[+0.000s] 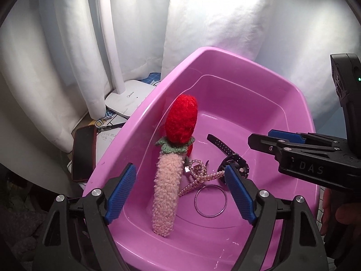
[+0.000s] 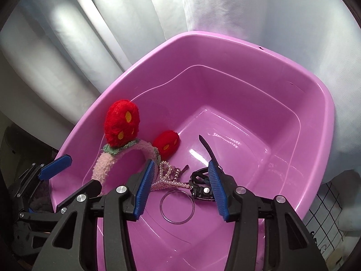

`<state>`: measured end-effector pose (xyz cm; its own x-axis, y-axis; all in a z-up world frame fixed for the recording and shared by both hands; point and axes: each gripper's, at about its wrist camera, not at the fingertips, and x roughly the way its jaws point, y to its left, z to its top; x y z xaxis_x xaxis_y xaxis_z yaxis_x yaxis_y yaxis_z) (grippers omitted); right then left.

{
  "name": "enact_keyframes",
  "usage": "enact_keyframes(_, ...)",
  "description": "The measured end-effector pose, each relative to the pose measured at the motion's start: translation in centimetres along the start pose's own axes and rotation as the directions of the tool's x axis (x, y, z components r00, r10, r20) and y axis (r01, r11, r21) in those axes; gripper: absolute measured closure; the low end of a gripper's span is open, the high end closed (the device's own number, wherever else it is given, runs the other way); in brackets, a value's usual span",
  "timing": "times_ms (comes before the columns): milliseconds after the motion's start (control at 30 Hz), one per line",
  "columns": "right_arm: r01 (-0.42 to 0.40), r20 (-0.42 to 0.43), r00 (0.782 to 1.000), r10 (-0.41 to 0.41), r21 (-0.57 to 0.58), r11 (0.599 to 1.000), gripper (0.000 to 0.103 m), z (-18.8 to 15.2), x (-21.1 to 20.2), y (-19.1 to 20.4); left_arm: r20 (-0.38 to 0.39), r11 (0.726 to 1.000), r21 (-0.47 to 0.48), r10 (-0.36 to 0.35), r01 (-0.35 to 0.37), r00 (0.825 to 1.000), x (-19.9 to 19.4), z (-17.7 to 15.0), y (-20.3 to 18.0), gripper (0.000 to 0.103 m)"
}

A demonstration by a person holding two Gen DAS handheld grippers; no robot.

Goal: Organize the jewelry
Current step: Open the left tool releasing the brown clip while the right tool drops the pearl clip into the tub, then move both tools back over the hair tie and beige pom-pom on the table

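Observation:
A pink plastic basin (image 1: 225, 61) (image 2: 248, 43) holds a fluffy pink headband with red strawberries (image 1: 168, 185) (image 2: 120, 122), a pearl necklace (image 1: 198, 174) (image 2: 169, 176), a metal bangle (image 1: 211, 201) (image 2: 177, 207) and a black watch (image 1: 234, 160) (image 2: 203, 185). My left gripper (image 1: 180, 194) is open and empty over the basin's near end, its jaws either side of the headband. My right gripper (image 2: 180, 189) is open and empty above the bangle and necklace; it also shows in the left wrist view (image 1: 270, 141).
White curtains (image 1: 135, 22) hang behind the basin. A white lamp base (image 1: 128, 99), a dark phone (image 1: 83, 153), a pen and papers lie left of the basin. A wire grid (image 2: 325, 212) sits at its right.

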<state>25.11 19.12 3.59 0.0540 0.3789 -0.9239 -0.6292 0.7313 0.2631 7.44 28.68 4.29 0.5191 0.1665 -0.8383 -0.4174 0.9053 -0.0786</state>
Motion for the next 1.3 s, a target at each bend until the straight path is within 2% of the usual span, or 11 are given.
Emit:
enact_keyframes(333, 0.004, 0.035, 0.999, -0.004, 0.003, 1.000, 0.051, -1.1, -1.9, 0.5, 0.034, 1.000, -0.003, -0.015, 0.015, 0.999, -1.3, -0.7, 0.1, 0.022)
enact_keyframes(367, 0.005, 0.046, 0.999, -0.005, 0.003, 1.000, 0.051, -1.3, -2.3, 0.5, 0.044, 1.000, -0.009, -0.018, 0.019, 0.999, -1.6, -0.8, 0.2, 0.019)
enact_keyframes(433, 0.007, 0.075, 0.997, -0.008, 0.010, 1.000, 0.049, -1.8, -3.2, 0.6, 0.073, 1.000, -0.026, -0.013, 0.015, 0.997, -2.3, -1.1, 0.4, 0.015)
enact_keyframes(467, 0.009, 0.094, 0.995, -0.010, 0.013, 1.000, 0.044, -2.1, -3.7, 0.7, 0.090, 0.999, -0.032, -0.001, 0.004, 0.996, -2.7, -1.3, 0.5, 0.013)
enact_keyframes(600, -0.008, 0.173, 0.985, 0.004, 0.025, 1.000, 0.042, -3.7, -5.9, 1.1, 0.140, 0.999, -0.031, 0.012, -0.008, 0.990, -3.9, -1.8, 0.9, 0.010)
enact_keyframes(667, -0.023, 0.213, 0.977, 0.014, 0.040, 0.999, 0.037, -4.7, -6.9, 1.1, 0.161, 0.999, -0.036, 0.007, -0.001, 0.987, -4.5, -2.1, 1.0, 0.008)
enact_keyframes(733, -0.037, 0.244, 0.970, 0.021, 0.058, 0.998, 0.037, -5.8, -7.8, 1.0, 0.180, 0.999, -0.031, 0.027, -0.022, 0.983, -5.0, -2.3, 0.8, 0.008)
enact_keyframes(833, -0.041, 0.290, 0.957, 0.013, 0.091, 0.995, 0.037, -8.0, -9.4, 0.6, 0.206, 0.999, -0.017, 0.038, -0.036, 0.978, -5.8, -2.7, 0.3, 0.008)
enact_keyframes(1033, -0.037, 0.370, 0.929, -0.026, 0.163, 0.986, 0.037, -14.6, -14.1, -1.7, 0.259, 0.999, 0.005, -0.046, 0.046, 0.965, -8.2, -4.0, -2.9, 0.008)
enact_keyframes(1300, 0.063, 0.364, 0.916, -0.170, 0.288, 0.956, 0.037, -27.3, -20.1, -6.2, 0.282, 0.983, 0.094, -0.181, 0.161, 0.942, -12.1, -8.3, -10.9, 0.007)
